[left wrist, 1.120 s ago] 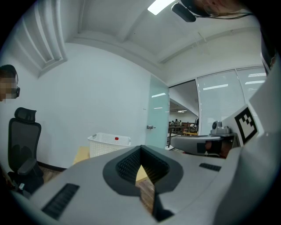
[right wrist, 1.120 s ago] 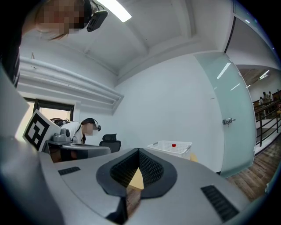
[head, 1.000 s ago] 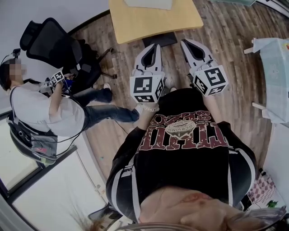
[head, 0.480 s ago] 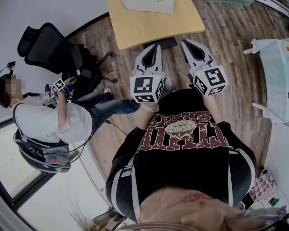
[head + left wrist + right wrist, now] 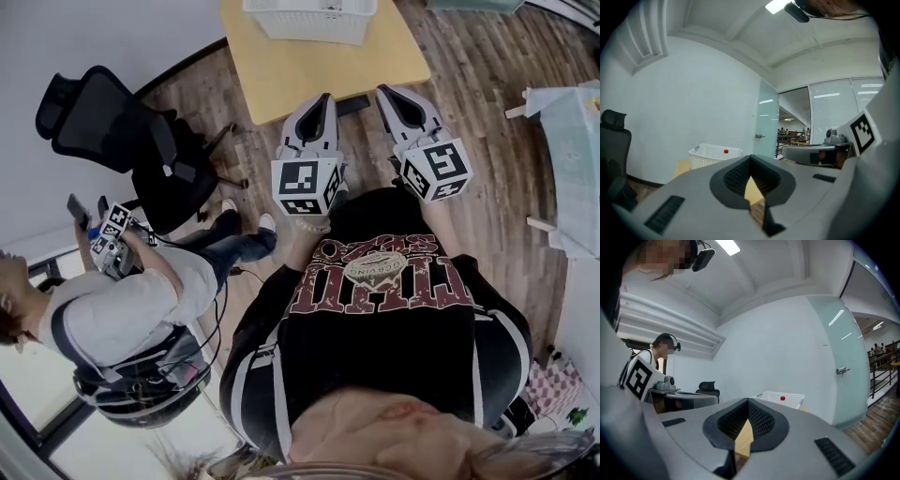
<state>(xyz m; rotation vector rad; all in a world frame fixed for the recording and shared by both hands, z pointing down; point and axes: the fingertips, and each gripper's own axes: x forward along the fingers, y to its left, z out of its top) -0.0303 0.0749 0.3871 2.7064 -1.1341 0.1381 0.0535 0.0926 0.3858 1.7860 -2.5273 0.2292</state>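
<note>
Both left claw [image 5: 323, 97] and right claw [image 5: 385, 90] are closed, empty; only gripper views show the glass door [image 5: 848, 357].

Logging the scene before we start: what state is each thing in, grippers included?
left gripper: jaws together, nothing between them.
right gripper: jaws together, nothing between them.
white basket: upright on the table, a red-capped thing inside.
office chair: unoccupied.
second person: holding a marker-cube gripper.
</note>
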